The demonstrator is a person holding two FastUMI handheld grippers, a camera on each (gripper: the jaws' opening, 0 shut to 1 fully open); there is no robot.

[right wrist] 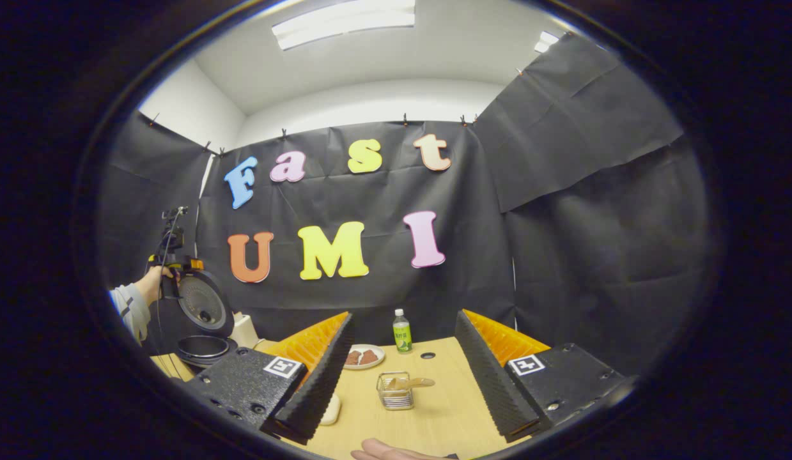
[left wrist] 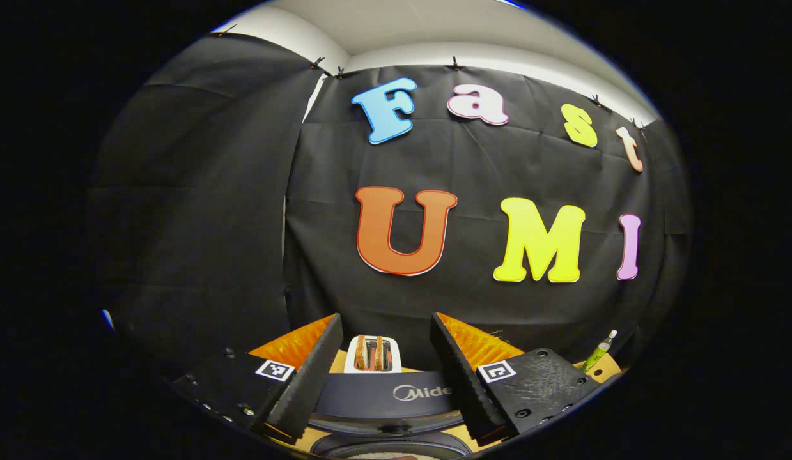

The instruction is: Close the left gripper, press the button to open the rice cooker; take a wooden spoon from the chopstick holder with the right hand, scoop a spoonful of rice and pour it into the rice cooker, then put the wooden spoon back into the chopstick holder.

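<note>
The rice cooker [right wrist: 202, 348] stands at the table's left with its round lid [right wrist: 204, 303] raised upright. A hand holds my left gripper [right wrist: 172, 265] above that lid. In the left gripper view, my left gripper [left wrist: 385, 329] is open, its fingers wide apart over the lid's top edge [left wrist: 386, 393] and the pot rim [left wrist: 389, 447]. My right gripper [right wrist: 403, 319] is open and holds nothing, hovering above the table. Ahead of it and lower stands the wire chopstick holder [right wrist: 396, 397] with the wooden spoon [right wrist: 408, 383] lying across its top.
A white toaster [left wrist: 372, 354] with bread slices stands behind the cooker. A green bottle [right wrist: 402, 332] and a plate [right wrist: 364, 356] of brown pieces sit at the back of the wooden table [right wrist: 447, 409]. A white object [right wrist: 332, 409] peeks from behind my right gripper's left finger. A hand [right wrist: 383, 451] rests at the front edge.
</note>
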